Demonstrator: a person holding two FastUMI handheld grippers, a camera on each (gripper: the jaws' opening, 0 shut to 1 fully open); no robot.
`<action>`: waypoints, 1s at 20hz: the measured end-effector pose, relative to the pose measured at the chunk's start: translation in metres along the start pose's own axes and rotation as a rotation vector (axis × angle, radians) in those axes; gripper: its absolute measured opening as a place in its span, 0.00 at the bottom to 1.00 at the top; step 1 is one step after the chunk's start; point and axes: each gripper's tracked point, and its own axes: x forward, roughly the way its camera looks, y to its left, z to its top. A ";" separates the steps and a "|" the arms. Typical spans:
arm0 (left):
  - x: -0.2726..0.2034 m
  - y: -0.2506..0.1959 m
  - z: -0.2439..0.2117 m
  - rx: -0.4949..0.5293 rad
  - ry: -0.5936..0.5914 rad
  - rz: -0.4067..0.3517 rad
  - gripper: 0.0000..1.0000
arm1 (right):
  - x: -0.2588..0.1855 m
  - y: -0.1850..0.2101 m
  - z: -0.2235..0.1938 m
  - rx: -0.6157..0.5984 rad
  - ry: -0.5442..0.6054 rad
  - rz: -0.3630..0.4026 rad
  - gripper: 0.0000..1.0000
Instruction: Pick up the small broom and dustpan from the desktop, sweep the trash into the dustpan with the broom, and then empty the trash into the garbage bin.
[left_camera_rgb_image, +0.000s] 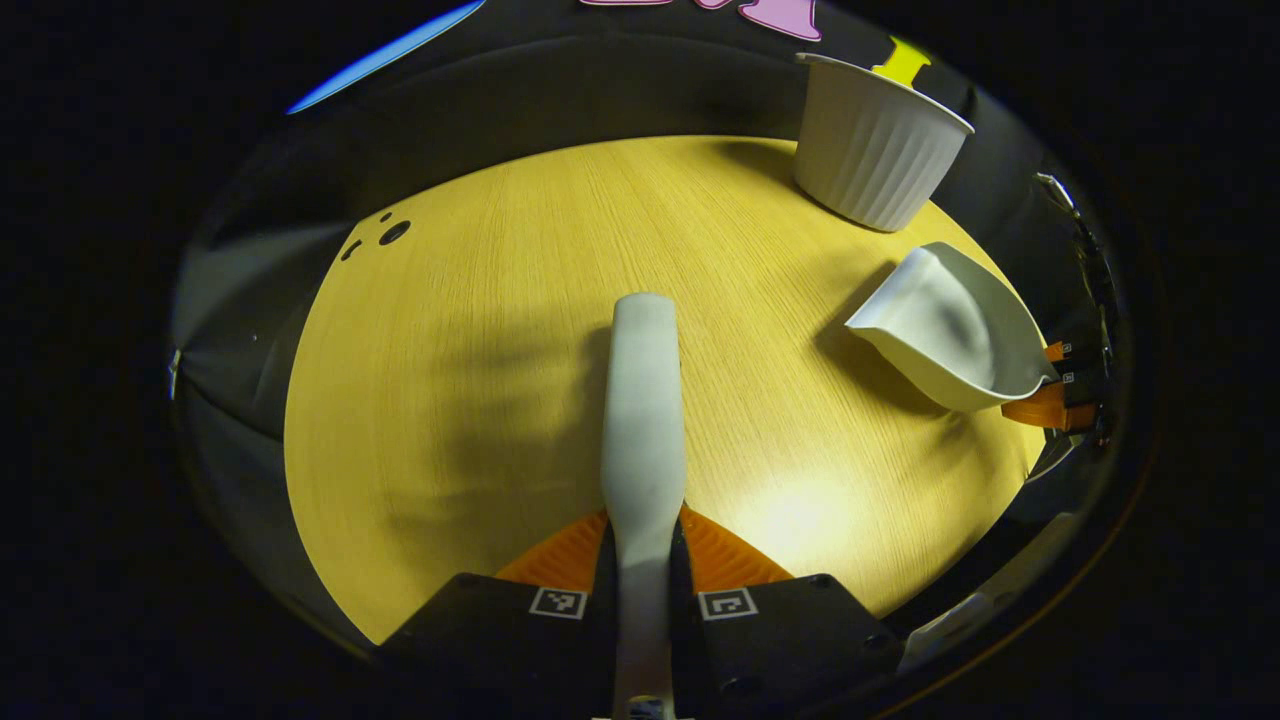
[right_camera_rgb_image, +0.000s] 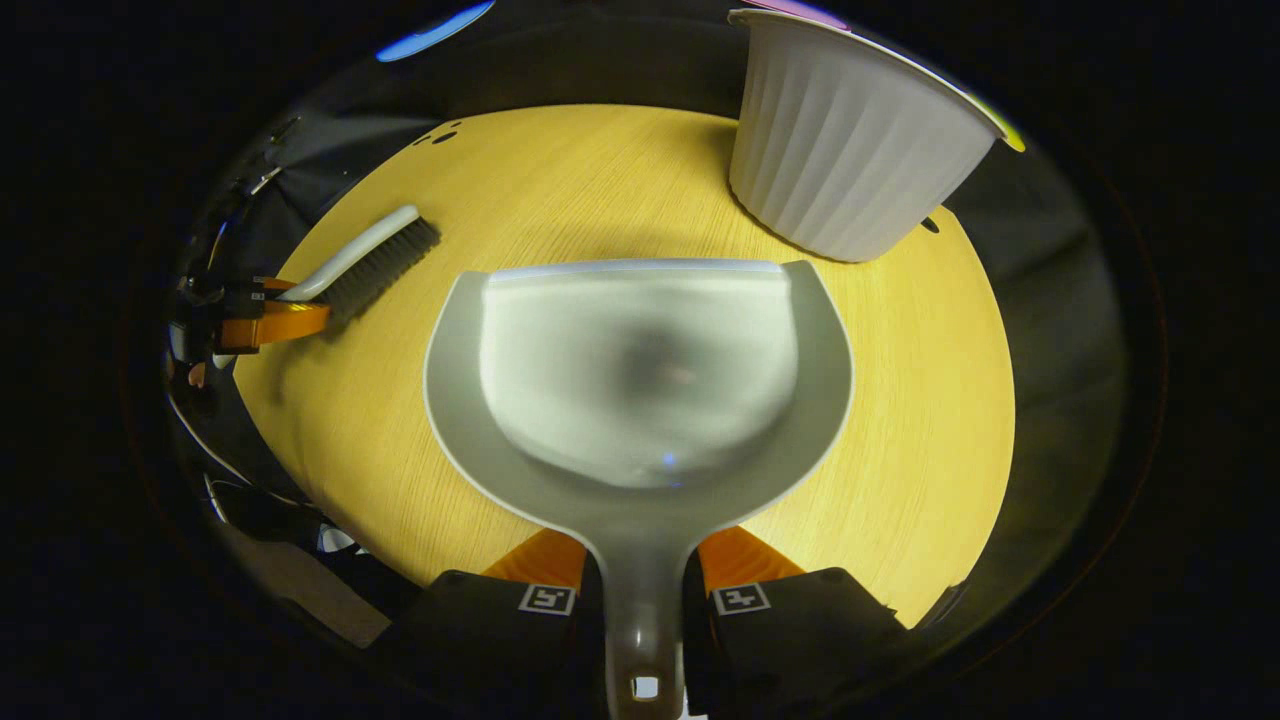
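My left gripper (left_camera_rgb_image: 645, 545) is shut on the handle of the small white broom (left_camera_rgb_image: 643, 400), whose back runs straight ahead above the yellow wooden desktop (left_camera_rgb_image: 450, 400). In the right gripper view the broom (right_camera_rgb_image: 365, 262) shows dark bristles pointing down, held at the left by the left gripper (right_camera_rgb_image: 275, 315). My right gripper (right_camera_rgb_image: 640, 565) is shut on the handle of the grey-white dustpan (right_camera_rgb_image: 640, 370), held level with its mouth facing away. The dustpan (left_camera_rgb_image: 950, 335) appears tilted at the right of the left gripper view, with the right gripper (left_camera_rgb_image: 1050, 385) behind it.
A white ribbed garbage bin (right_camera_rgb_image: 850, 140) stands on the desktop's far right, just beyond the dustpan's lip; the bin (left_camera_rgb_image: 875, 140) is also in the left gripper view. Small dark holes (left_camera_rgb_image: 393, 232) mark the far left of the desktop. Its round edge drops off all around.
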 end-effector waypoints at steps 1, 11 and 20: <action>-0.001 0.000 0.000 0.002 0.002 0.005 0.26 | 0.005 0.000 -0.001 0.001 0.005 -0.003 0.35; 0.008 0.001 -0.005 -0.003 0.027 0.031 0.27 | 0.023 0.005 -0.009 0.027 0.023 0.015 0.36; 0.001 0.001 -0.005 0.046 0.038 0.073 0.29 | 0.005 0.009 -0.013 0.069 0.031 0.051 0.46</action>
